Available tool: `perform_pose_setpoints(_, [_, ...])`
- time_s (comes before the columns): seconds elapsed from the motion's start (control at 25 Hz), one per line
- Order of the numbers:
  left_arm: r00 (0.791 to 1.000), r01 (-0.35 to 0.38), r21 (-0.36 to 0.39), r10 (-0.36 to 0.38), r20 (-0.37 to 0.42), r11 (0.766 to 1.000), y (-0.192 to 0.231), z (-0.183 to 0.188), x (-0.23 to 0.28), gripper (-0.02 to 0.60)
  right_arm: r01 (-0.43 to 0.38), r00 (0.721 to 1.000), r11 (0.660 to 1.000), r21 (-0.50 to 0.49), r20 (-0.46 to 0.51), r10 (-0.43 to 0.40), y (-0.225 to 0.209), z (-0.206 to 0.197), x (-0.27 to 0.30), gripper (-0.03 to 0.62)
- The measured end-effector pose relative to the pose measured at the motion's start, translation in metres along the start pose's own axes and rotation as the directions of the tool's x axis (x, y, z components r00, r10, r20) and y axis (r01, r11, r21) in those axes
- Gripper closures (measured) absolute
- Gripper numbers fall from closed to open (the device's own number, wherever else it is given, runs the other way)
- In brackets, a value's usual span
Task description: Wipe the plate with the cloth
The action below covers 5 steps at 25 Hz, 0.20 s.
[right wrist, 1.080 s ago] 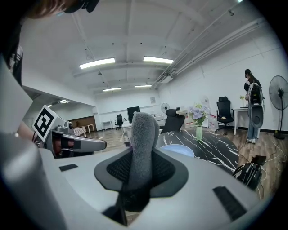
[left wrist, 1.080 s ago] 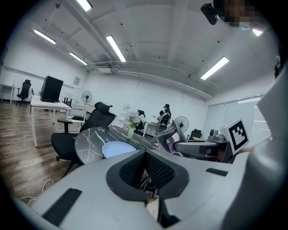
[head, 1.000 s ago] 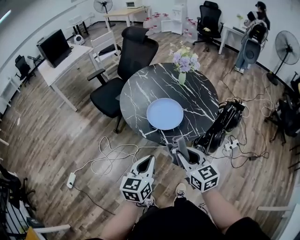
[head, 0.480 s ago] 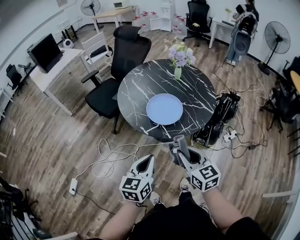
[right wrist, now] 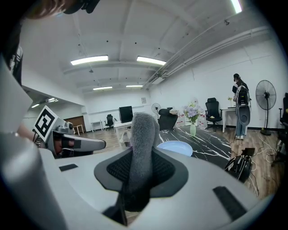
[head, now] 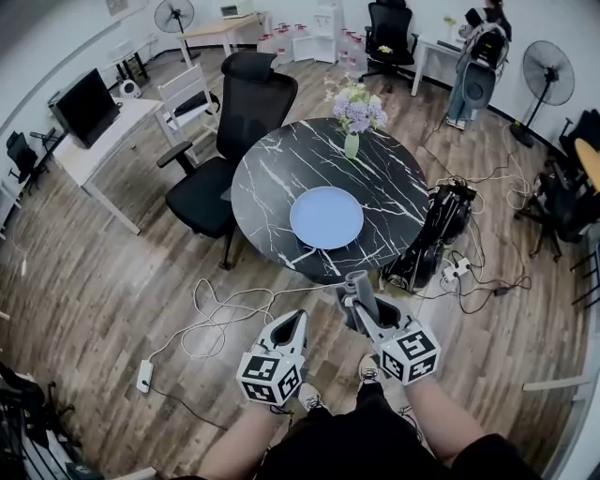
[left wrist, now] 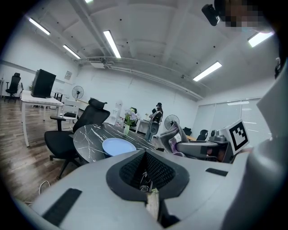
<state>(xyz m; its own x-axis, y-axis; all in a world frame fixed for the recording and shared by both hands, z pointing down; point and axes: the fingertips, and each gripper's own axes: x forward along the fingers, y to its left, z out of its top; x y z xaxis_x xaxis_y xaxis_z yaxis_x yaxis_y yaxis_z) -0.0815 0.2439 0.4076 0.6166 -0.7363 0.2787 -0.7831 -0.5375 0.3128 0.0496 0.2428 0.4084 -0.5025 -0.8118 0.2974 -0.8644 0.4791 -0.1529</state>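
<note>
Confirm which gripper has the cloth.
The right gripper: the grey cloth is clamped in its jaws. The left gripper is shut and empty.

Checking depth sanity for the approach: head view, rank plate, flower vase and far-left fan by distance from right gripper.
1. Plate, on the table's near half, ahead of the right gripper.
2. Flower vase, at the table's far edge.
3. Fan, back left by the wall.

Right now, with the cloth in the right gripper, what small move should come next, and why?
Probably carry the right gripper forward toward the plate. Its jaws are shut on the grey cloth, but the plate lies on the round table ahead, apart from both grippers, so wiping cannot begin yet. The left gripper is shut and empty.
</note>
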Motion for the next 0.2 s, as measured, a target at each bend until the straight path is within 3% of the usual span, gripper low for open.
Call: perform_pose_setpoints(0.2, [1.0,-0.002,-0.001,0.002,0.002,1.0,0.0019,0.0023,-0.0001,0.565,0.001,1.0,1.0,0.0,-0.001,-0.001,-0.0002,0.0013,0.0012,0.488])
